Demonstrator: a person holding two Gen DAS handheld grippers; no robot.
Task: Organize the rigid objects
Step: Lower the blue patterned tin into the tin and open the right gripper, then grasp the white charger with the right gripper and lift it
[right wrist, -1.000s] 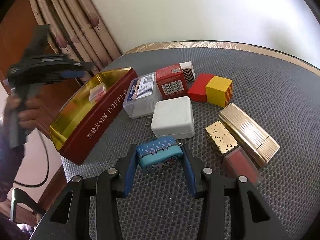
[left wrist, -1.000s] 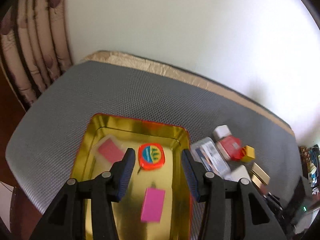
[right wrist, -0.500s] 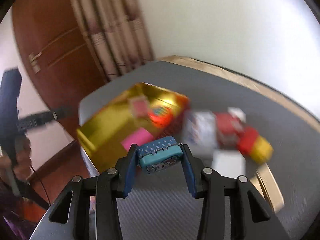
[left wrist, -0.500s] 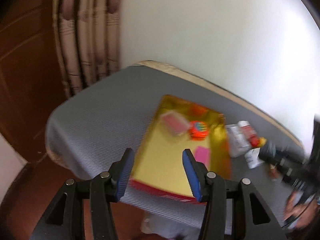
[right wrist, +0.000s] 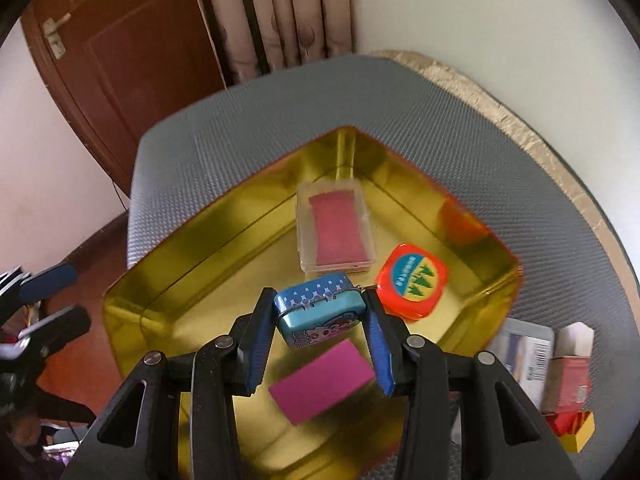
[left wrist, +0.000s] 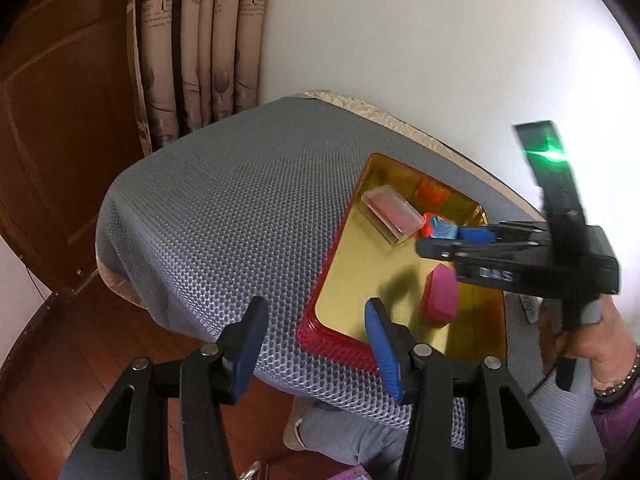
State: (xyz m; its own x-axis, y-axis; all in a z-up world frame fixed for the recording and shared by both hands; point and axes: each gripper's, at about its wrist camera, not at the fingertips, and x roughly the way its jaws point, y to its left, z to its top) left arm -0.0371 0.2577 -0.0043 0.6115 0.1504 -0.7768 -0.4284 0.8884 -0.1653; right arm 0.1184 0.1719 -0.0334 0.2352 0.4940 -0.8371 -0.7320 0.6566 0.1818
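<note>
My right gripper (right wrist: 320,332) is shut on a small blue tin (right wrist: 320,314) and holds it above the gold tin tray (right wrist: 168,280). In the tray lie a clear case with a red card (right wrist: 334,230), a round orange tin (right wrist: 412,282) and a pink block (right wrist: 322,380). My left gripper (left wrist: 312,344) is open and empty, off the tray's near left corner (left wrist: 320,332). The right gripper (left wrist: 472,240) and the blue tin (left wrist: 444,232) also show in the left wrist view, over the tray.
A grey mesh mat (left wrist: 224,216) covers the table. Right of the tray stand a clear box (right wrist: 524,352), a white block (right wrist: 576,338), a red box (right wrist: 568,380) and a red-yellow block (right wrist: 572,428). A brown door (right wrist: 132,52) and curtains (right wrist: 280,8) stand behind.
My right gripper carried the blue tin from the mat over to above the tray. My left gripper pulled back out of the tray to its near left corner.
</note>
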